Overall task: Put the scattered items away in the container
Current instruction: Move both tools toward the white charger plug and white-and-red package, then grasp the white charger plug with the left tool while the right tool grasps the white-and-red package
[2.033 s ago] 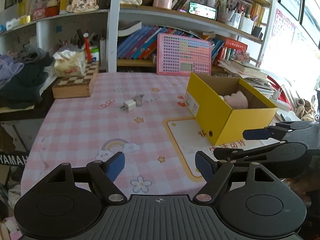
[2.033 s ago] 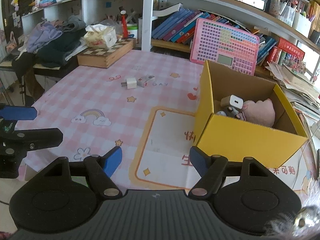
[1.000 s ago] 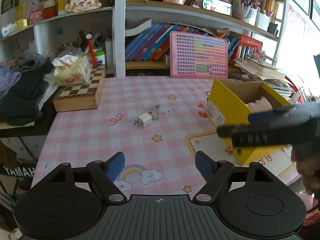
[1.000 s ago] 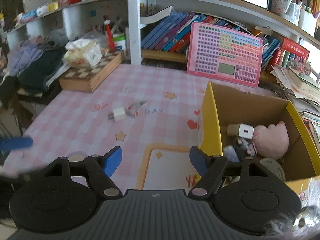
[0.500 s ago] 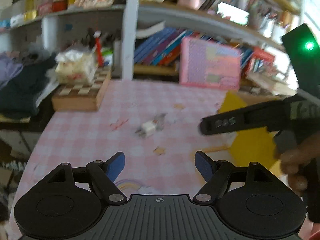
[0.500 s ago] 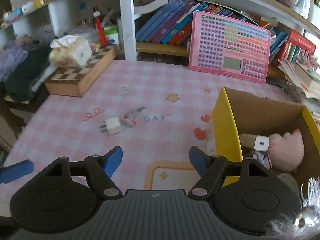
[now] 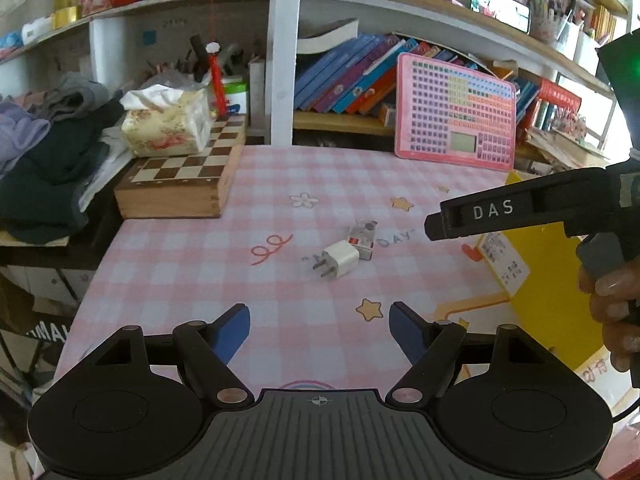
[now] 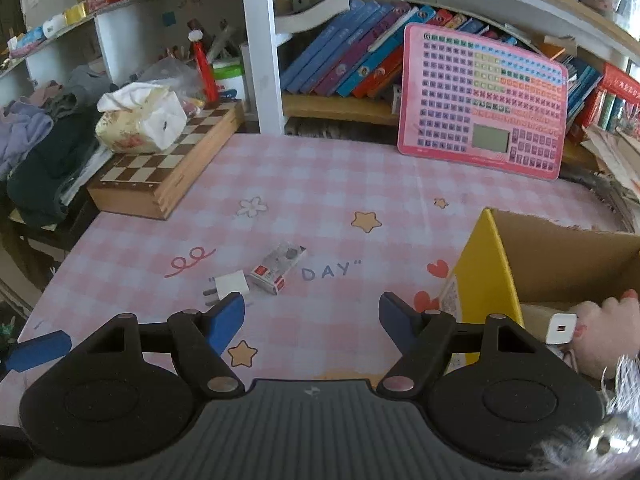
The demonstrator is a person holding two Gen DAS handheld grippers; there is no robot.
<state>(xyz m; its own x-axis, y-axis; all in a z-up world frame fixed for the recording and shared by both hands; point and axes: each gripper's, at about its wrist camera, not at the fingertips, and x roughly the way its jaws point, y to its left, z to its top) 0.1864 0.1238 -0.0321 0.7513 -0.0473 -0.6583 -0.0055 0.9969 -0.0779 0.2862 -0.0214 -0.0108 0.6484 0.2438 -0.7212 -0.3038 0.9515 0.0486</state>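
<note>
- Bookshelves [image 8: 360, 60] back a pink-checked tabletop [image 8: 320, 184] (chessboard box [image 8: 160, 176] at its left edge).
- White plug adapter [image 7: 340, 259] touches small packet [image 7: 363, 236], left of yellow box [image 8: 488, 276].
- Left claw [image 7: 319, 330] and right claw [image 8: 311, 316] gape, empty.

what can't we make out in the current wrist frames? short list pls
- Yellow box contents: right wrist view, cut off by the right edge and partly hidden behind the gripper body; only a white charger and something pink show.
- Yellow box in the left wrist view: interior hidden by the right gripper crossing it.
- Small packet by the white plug: print too small to read.
- White plug's lower edge: right wrist view, hidden behind one of the fingers.
</note>
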